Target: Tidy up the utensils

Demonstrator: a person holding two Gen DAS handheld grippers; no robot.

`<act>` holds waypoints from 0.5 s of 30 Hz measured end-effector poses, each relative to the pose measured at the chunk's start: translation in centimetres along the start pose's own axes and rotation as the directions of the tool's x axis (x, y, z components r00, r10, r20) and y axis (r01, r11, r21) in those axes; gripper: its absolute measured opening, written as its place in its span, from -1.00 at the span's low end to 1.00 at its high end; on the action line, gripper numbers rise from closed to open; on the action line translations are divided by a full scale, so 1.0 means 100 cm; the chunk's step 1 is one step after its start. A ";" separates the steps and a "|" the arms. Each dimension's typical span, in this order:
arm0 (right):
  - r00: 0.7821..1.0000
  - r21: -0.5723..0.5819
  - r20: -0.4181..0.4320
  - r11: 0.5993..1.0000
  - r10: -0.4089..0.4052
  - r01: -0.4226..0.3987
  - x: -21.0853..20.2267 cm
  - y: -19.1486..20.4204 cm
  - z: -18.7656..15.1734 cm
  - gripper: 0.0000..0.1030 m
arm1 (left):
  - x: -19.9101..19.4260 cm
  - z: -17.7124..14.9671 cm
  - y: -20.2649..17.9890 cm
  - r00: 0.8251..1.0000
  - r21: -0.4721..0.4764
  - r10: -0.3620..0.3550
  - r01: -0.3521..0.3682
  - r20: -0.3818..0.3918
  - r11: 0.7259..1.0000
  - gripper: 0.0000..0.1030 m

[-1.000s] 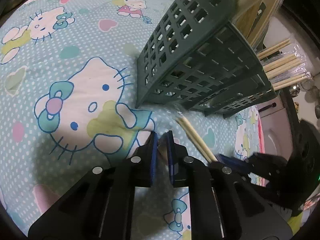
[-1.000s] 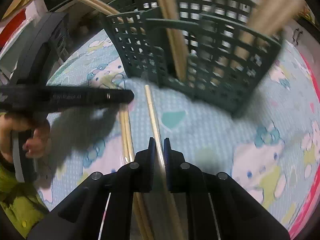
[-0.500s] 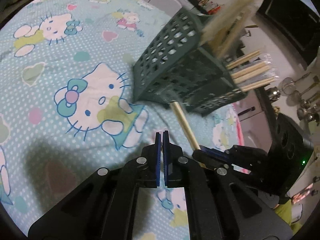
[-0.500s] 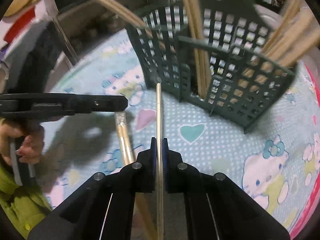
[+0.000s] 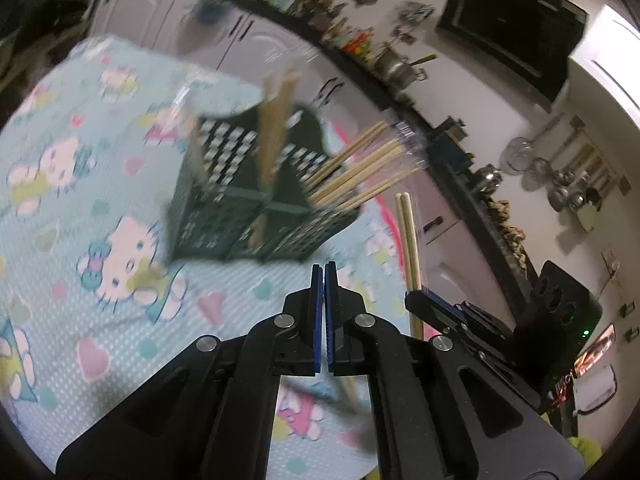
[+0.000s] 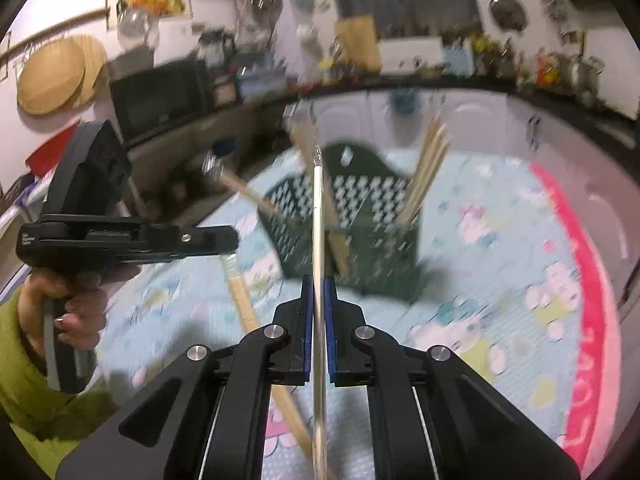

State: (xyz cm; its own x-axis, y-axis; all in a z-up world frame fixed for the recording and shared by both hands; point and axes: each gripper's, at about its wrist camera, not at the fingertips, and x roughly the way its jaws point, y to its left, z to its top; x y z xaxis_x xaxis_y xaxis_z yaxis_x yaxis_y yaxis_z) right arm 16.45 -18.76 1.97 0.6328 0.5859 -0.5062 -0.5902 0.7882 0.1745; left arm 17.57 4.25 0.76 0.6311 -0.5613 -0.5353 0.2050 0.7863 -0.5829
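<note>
A dark green slotted utensil basket (image 5: 248, 208) stands on the Hello Kitty cloth, with several wrapped chopstick pairs leaning out of it; it also shows in the right wrist view (image 6: 360, 220). My right gripper (image 6: 319, 280) is shut on a wrapped pair of chopsticks (image 6: 318, 220), held upright above the cloth in front of the basket; the pair also shows in the left wrist view (image 5: 408, 240). My left gripper (image 5: 323, 268) is shut and empty, raised to the left of it. Another wrapped pair (image 6: 244, 304) lies on the cloth.
The cloth (image 5: 80, 184) covers a round table with a pink border (image 6: 588, 280). Kitchen counters, cabinets and hanging pans ring the table. The left hand-held gripper (image 6: 120, 236) sits at the left of the right wrist view.
Both grippers rose and tilted up. My right gripper lifted the wrapped chopsticks off the cloth to upright. The left gripper closed fully during the last second.
</note>
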 end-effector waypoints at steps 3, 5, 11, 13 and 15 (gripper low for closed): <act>0.997 0.009 0.067 1.000 -0.026 0.025 -0.007 -0.001 0.010 -0.89 | -0.009 0.011 -0.019 1.000 0.045 -0.012 0.011 0.026 0.999 -1.00; 0.994 0.020 0.106 0.999 -0.033 0.031 -0.011 -0.006 0.015 -0.89 | -0.016 0.021 -0.033 0.999 0.074 -0.021 0.018 0.046 0.997 -1.00; 0.978 0.036 0.203 0.998 -0.051 0.044 -0.020 -0.010 0.043 -0.89 | -0.036 0.053 -0.062 0.994 0.142 -0.023 0.007 0.111 0.990 -1.00; 0.973 0.038 0.228 0.999 -0.040 0.032 -0.017 -0.010 0.051 -0.89 | -0.044 0.064 -0.069 0.990 0.160 -0.017 -0.005 0.137 0.987 -1.00; 0.964 0.028 0.265 0.999 -0.026 0.019 -0.015 -0.008 0.064 -0.89 | -0.051 0.075 -0.076 0.987 0.178 -0.010 -0.019 0.159 0.984 -1.00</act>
State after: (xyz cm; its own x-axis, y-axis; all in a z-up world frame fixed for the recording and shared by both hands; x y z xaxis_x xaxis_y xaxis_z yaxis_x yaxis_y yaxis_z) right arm 19.20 -19.07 7.99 0.7578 0.5945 -0.2690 -0.5637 0.8041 0.1889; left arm 18.39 3.07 12.55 0.7401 -0.5210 -0.4254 0.3232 0.8301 -0.4544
